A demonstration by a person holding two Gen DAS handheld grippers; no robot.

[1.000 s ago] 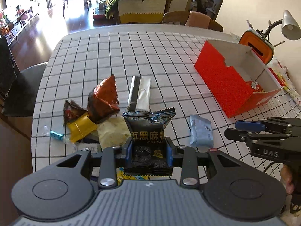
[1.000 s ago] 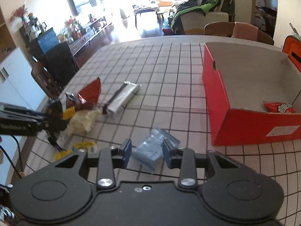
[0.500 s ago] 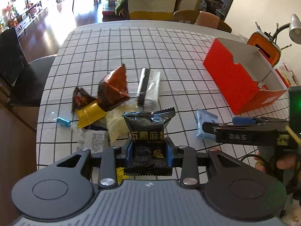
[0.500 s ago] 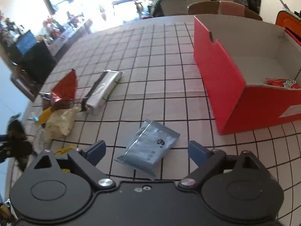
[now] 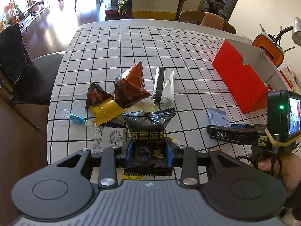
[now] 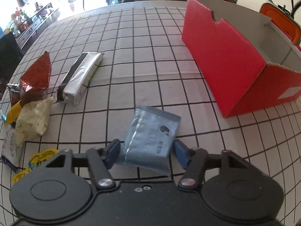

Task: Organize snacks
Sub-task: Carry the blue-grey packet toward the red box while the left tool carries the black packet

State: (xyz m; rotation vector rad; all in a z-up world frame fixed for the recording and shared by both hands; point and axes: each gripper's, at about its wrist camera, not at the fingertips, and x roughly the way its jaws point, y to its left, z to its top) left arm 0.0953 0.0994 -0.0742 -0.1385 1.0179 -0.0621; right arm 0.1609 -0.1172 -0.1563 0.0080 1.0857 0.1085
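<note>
My left gripper (image 5: 149, 150) is shut on a black snack packet (image 5: 148, 124) with gold characters and holds it above the checked tablecloth. My right gripper (image 6: 146, 150) straddles a light blue packet (image 6: 152, 131) that lies flat on the cloth. Its jaws are closing, and the blue pads (image 6: 112, 150) stand just off the packet's two edges. The left wrist view shows that blue packet (image 5: 218, 116) just ahead of the right gripper's tip (image 5: 209, 130), with a hand behind it. An open red box (image 6: 225, 56) stands to the right of the packet.
A heap of snacks lies at the left: a red-brown pointed bag (image 5: 129, 86), a silver bar (image 5: 163, 84), a yellow wrapper (image 5: 107, 111), a pale packet (image 6: 32, 120) and a teal candy (image 5: 77, 118). An orange case (image 5: 267, 47) sits behind the box. A dark chair (image 5: 33, 75) stands at the table's left edge.
My right gripper sank toward the blue packet, spread wide, then narrowed around it. My left gripper kept its hold on the black packet and drifted a little.
</note>
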